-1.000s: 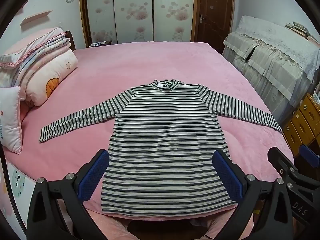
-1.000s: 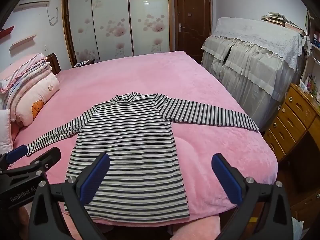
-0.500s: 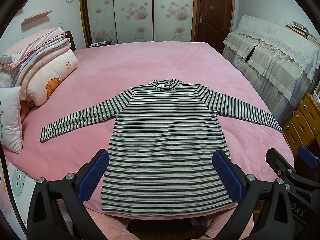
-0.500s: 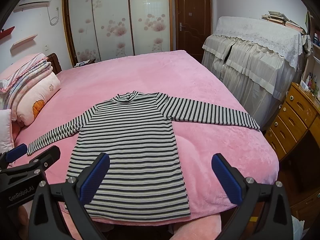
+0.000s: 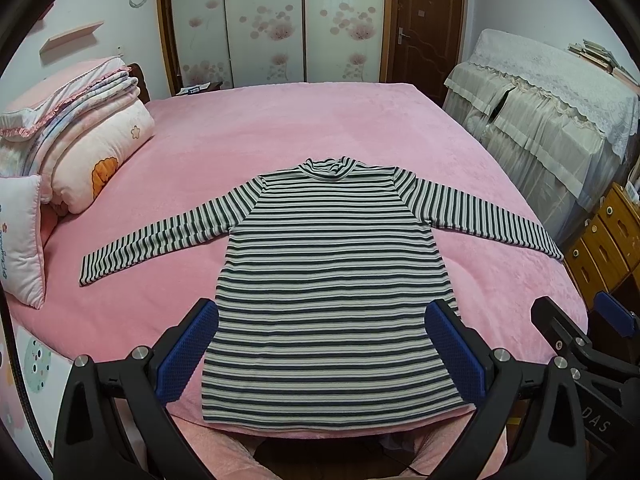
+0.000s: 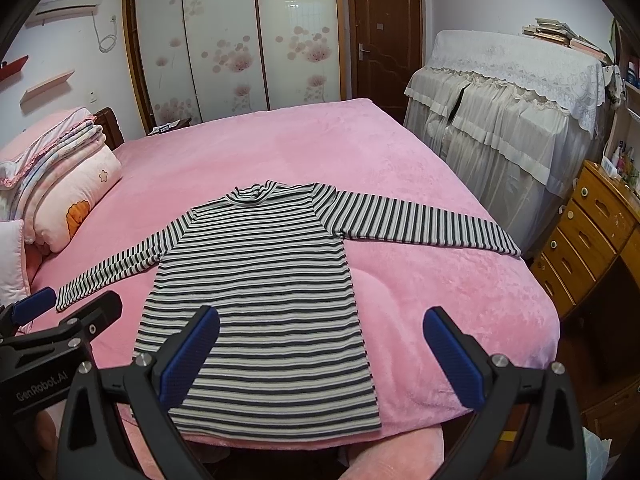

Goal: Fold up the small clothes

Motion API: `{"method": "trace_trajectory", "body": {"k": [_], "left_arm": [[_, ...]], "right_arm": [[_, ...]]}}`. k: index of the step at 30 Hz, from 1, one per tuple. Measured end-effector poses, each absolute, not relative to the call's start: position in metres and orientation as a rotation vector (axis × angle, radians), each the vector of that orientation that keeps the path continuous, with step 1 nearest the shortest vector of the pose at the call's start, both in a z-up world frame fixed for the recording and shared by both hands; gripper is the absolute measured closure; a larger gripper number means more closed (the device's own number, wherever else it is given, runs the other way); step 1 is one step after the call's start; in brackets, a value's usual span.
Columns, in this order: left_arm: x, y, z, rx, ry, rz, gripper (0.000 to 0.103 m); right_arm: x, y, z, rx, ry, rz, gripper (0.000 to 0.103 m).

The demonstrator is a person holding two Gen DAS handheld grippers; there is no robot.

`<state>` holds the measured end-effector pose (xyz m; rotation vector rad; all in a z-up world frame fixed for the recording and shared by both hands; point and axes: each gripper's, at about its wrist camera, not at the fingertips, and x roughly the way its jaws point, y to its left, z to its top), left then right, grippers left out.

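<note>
We see a striped shirt (image 5: 332, 280) spread flat on the pink bed (image 5: 280, 128), front up, collar pointing away from us and hem at the near edge of the mattress. Its 2 sleeves stretch out to either side. Our left gripper (image 5: 324, 352) hangs above the hem with its jaws wide apart, holding nothing; the lower body of the shirt shows between its 2 blue pads (image 5: 186, 354). Our right gripper (image 6: 320, 354) is also spread wide and empty, just beside the left one, above the shirt's right hem corner and the bare bed next to it. Folded quilts (image 5: 76, 140) lie stacked at the left of the bed, well apart from the shirt.
</note>
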<state>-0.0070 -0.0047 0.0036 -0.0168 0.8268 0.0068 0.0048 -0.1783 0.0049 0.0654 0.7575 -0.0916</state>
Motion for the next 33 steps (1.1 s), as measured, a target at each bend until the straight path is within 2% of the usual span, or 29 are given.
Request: {"method": "trace_trajectory", "body": {"k": [33], "left_arm": [[-0.0042, -0.0081, 0.0051, -0.018, 0.838, -0.011, 0.001]], "right_arm": [[0.0032, -0.1789, 0.0017, 0.073, 0.756, -0.076, 0.001]]}}
